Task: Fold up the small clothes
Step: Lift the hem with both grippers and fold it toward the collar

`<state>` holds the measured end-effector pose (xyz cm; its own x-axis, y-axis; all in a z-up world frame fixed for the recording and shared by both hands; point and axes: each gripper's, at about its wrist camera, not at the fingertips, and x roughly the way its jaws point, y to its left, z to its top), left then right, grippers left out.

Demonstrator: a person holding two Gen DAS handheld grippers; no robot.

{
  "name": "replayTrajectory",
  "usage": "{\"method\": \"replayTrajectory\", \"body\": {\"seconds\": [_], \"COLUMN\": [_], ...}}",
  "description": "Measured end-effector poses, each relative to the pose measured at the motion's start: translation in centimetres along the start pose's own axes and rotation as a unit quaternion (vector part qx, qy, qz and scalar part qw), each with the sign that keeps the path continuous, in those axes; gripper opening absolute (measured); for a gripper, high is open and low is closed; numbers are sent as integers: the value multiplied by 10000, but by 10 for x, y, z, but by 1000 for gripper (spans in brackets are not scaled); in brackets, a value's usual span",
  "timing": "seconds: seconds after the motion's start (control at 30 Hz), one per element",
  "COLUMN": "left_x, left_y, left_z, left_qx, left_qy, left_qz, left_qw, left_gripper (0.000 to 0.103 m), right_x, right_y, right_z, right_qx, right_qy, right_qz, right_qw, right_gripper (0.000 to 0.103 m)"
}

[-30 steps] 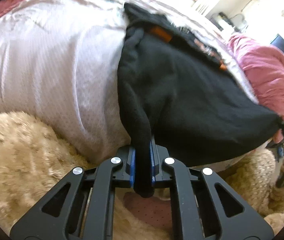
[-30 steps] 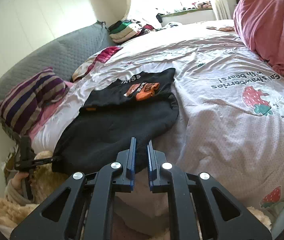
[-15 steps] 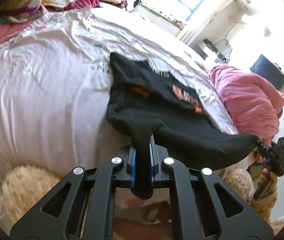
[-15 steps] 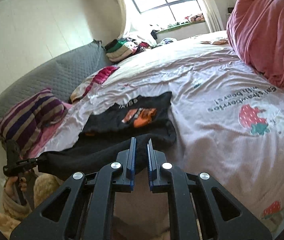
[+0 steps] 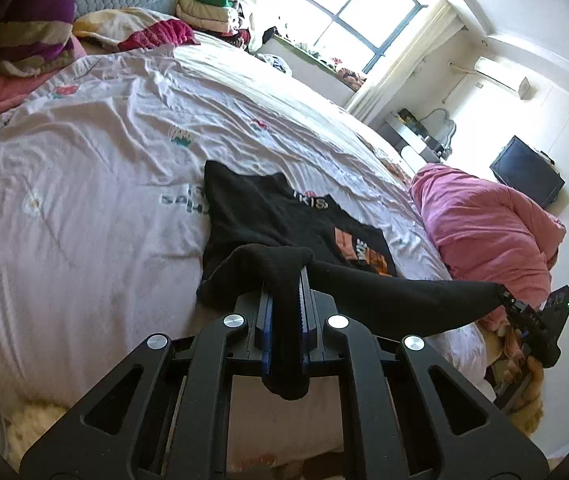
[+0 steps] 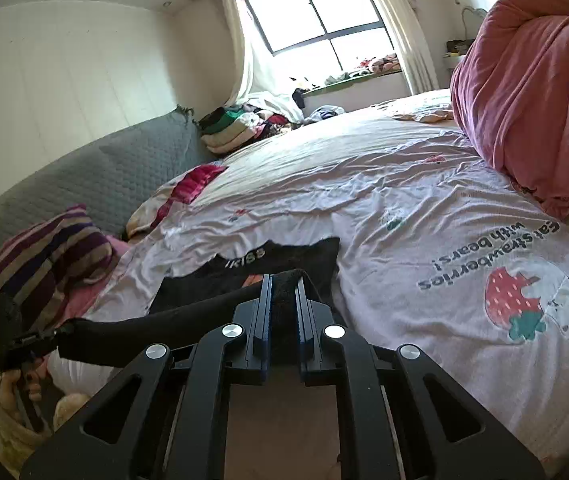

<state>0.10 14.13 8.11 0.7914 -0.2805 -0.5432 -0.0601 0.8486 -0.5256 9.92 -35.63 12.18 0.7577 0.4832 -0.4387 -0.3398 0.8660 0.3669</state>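
Note:
A small black garment (image 5: 268, 216) with an orange and white print lies on the white bed sheet; it also shows in the right wrist view (image 6: 284, 260). My left gripper (image 5: 283, 296) is shut on one corner of its near edge and holds it lifted. My right gripper (image 6: 283, 300) is shut on the other corner; it shows at the right in the left wrist view (image 5: 524, 312). The black hem stretches taut between the two grippers, above the part lying flat on the bed.
A bulky pink duvet (image 5: 492, 232) lies at the right of the bed, also seen in the right wrist view (image 6: 532, 92). A striped pillow (image 6: 44, 264) and a grey headboard (image 6: 84, 184) are at the left. Folded clothes (image 6: 236, 128) are stacked by the window.
Both grippers have risen and moved forward over the bed, lifting the black garment's near edge and carrying it toward the far part. Both stay shut on the cloth.

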Motion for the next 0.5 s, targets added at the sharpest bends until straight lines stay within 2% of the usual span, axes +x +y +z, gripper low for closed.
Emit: {"method": "replayTrajectory", "body": {"seconds": [0.33,0.5], "left_x": [14,27], "left_y": [-3,1], "left_z": [25,39], "left_qx": [31,-75], "left_qy": [-248,-314], "left_qz": [54,41], "left_qw": [9997,9995], "left_gripper": [4,4], "right_x": [36,60], "right_y": [10,16], "right_z": [25,39], "right_qx": [-96,-219], "right_qy": [-159,-119], "right_qz": [-223,-520], "right_qw": [9996,9983], "right_gripper": [9,9]}}
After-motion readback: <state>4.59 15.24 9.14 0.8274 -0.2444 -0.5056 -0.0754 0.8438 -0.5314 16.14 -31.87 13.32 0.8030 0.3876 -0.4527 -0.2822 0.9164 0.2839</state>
